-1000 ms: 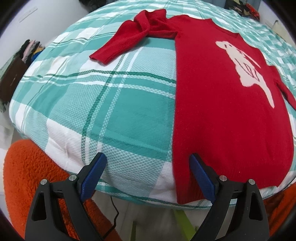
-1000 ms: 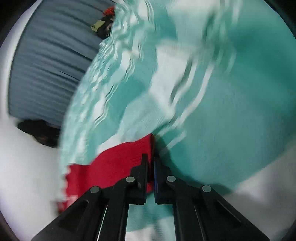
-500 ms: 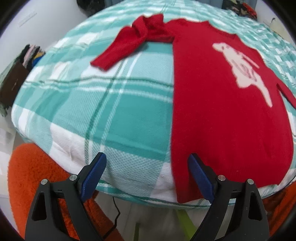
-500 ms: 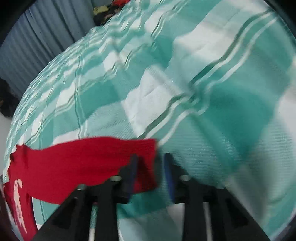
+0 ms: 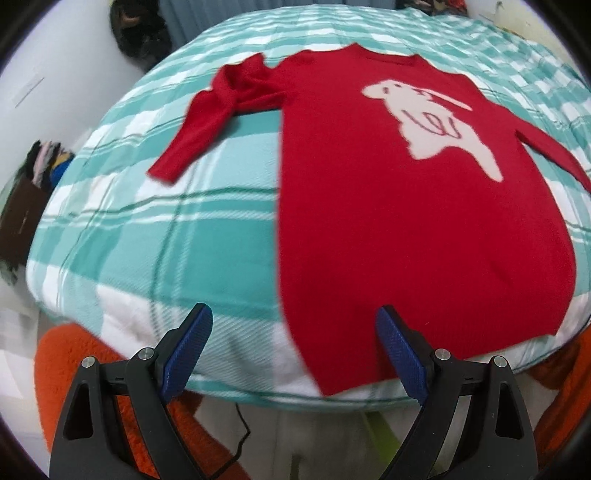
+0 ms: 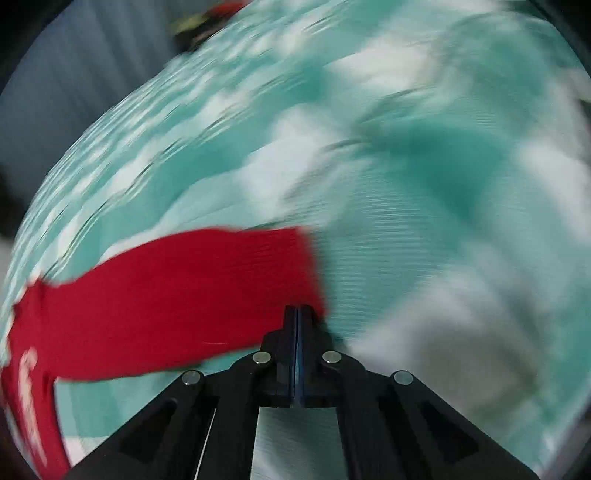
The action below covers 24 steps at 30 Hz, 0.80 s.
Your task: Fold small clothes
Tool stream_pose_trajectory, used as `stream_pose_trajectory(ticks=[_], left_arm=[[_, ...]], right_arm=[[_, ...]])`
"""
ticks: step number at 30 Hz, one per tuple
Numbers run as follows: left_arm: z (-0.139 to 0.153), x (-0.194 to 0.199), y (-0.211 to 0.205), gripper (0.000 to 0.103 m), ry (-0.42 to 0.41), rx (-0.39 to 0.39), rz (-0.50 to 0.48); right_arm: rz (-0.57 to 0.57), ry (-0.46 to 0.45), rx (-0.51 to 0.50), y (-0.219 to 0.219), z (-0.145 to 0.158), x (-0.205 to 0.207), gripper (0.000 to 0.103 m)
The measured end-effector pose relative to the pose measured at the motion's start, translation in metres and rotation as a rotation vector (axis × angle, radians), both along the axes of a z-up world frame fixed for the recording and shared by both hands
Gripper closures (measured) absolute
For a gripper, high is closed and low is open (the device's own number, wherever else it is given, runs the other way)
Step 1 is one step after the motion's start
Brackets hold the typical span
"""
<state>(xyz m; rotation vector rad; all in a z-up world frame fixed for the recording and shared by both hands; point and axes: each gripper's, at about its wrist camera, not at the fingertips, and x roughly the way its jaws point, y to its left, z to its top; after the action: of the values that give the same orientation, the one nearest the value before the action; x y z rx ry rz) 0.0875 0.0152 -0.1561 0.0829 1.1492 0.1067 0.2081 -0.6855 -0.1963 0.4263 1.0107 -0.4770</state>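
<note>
A red sweater (image 5: 406,221) with a pale animal figure lies face up on the green-and-white plaid bed (image 5: 147,240). Its left sleeve (image 5: 207,122) is bunched at the shoulder and angles down to the left. My left gripper (image 5: 293,317) hangs open above the bed's near edge, its right finger (image 5: 399,350) over the hem's left corner and touching nothing. In the blurred right wrist view the other sleeve (image 6: 166,295) stretches leftward toward the body. My right gripper (image 6: 297,314) is closing, its jaws pressed together on the cuff's near corner.
An orange fuzzy seat (image 5: 74,369) and a black cable (image 5: 240,435) lie below the bed's near edge. A brown box of clothes (image 5: 22,206) stands on the left. A dark heap (image 5: 140,33) sits behind the bed, and grey curtains (image 6: 74,92) hang beyond it.
The left gripper drew back and up, so more of the sweater shows. The right gripper opened at the cuff, then closed on it again, and its view swung.
</note>
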Motion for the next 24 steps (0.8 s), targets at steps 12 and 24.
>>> stream_pose_trajectory(ticks=[12, 24], left_arm=[[-0.007, 0.003, 0.0, 0.012, 0.03, -0.076, 0.033], [0.011, 0.027, 0.061, 0.011, -0.064, 0.075, 0.046]], right_arm=[[0.046, -0.272, 0.787, 0.016, -0.032, 0.001, 0.095], [-0.236, -0.275, 0.299, 0.02, 0.042, -0.097, 0.046]])
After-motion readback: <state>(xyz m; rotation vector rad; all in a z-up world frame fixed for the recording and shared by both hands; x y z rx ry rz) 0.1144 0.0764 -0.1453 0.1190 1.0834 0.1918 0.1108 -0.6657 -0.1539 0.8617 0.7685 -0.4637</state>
